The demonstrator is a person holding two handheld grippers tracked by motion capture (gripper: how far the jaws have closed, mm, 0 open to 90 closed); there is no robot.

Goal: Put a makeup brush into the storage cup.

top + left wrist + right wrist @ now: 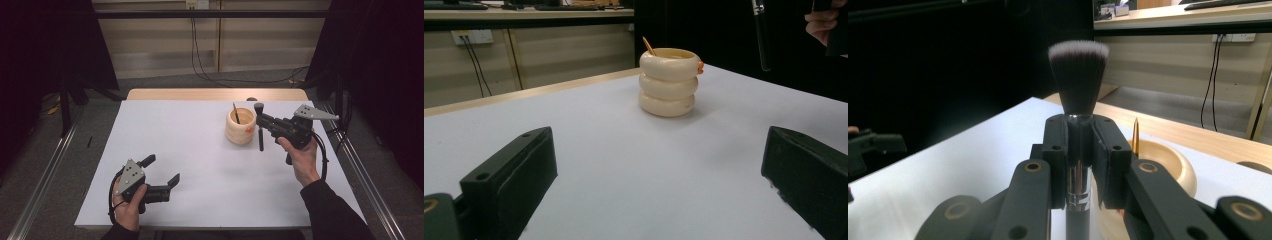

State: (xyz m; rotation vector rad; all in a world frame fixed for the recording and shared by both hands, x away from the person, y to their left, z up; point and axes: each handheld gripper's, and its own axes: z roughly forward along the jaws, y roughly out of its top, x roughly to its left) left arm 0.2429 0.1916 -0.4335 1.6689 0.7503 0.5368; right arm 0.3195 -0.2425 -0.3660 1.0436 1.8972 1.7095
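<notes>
A cream ribbed holder (240,127) (669,82) (1168,167) stands on the white table, right of centre, with a thin brown stick (236,113) (648,45) (1136,136) leaning inside. My right gripper (260,120) (1079,137) is shut on a makeup brush (260,127) (1078,80), held upright just right of the holder, bristles up and the black handle (761,35) hanging down. My left gripper (161,170) (659,185) rests open near the table's front left corner with nothing between its jaws.
The white table (200,165) has a wooden strip along its far edge. Metal rails run along both sides on the floor. Cables hang down the wall behind the table. Dark curtains stand left and right.
</notes>
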